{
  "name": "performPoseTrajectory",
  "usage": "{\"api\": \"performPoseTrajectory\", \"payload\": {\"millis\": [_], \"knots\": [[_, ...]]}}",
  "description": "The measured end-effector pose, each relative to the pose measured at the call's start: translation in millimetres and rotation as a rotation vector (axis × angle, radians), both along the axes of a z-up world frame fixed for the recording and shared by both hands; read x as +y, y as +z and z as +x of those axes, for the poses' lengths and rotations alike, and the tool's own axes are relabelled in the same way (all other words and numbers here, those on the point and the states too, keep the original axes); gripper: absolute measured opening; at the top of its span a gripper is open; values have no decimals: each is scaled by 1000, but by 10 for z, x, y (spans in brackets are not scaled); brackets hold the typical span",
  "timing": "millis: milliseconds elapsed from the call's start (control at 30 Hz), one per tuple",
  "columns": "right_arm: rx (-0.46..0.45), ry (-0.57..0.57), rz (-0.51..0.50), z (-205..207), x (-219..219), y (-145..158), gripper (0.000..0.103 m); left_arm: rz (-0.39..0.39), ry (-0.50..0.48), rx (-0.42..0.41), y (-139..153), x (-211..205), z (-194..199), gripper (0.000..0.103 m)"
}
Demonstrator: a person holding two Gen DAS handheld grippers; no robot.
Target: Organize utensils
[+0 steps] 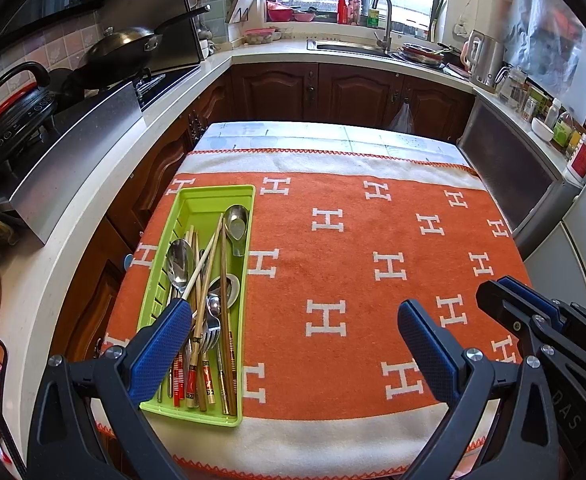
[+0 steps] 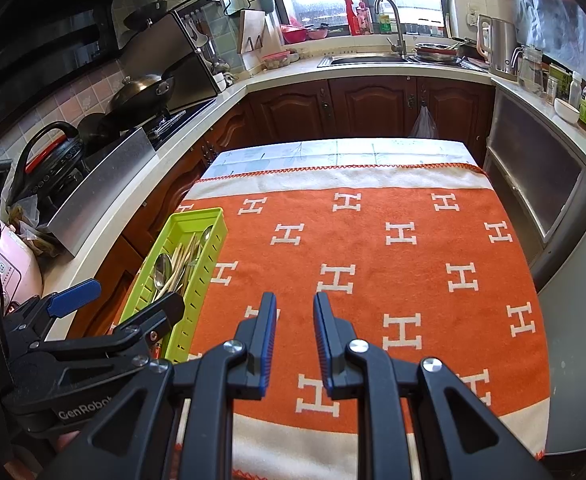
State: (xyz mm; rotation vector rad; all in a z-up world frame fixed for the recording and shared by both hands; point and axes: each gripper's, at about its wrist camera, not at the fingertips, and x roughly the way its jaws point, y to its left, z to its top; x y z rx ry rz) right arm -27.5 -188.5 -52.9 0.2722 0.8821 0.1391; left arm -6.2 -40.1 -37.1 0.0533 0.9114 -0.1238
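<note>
Utensils piled in a green tray (image 1: pixel 213 200) on the orange blanket (image 1: pixel 353 248).
Left gripper (image 1: pixel 293 320) is spread wide, empty, beside the tray; right gripper (image 2: pixel 294 308) is parted, empty. "GenRobot" marks the left gripper.

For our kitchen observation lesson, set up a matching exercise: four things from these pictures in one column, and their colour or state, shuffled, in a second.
Things:
1. utensil tray
2. blanket
3. left tool
4. right tool

Descriptions:
A. fingers close together, holding nothing
B. lime green, holding spoons and chopsticks
C. fingers spread wide
D. orange with white H shapes

Pairs: 1-B, 2-D, 3-C, 4-A
</note>
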Motion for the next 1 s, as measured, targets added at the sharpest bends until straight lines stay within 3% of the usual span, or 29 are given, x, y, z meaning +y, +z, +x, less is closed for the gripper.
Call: {"api": "performPoseTrajectory", "payload": {"millis": [1000], "knots": [[-7, -10, 3, -87, -8, 48, 19, -8, 6, 8, 19, -80, -40, 102]]}}
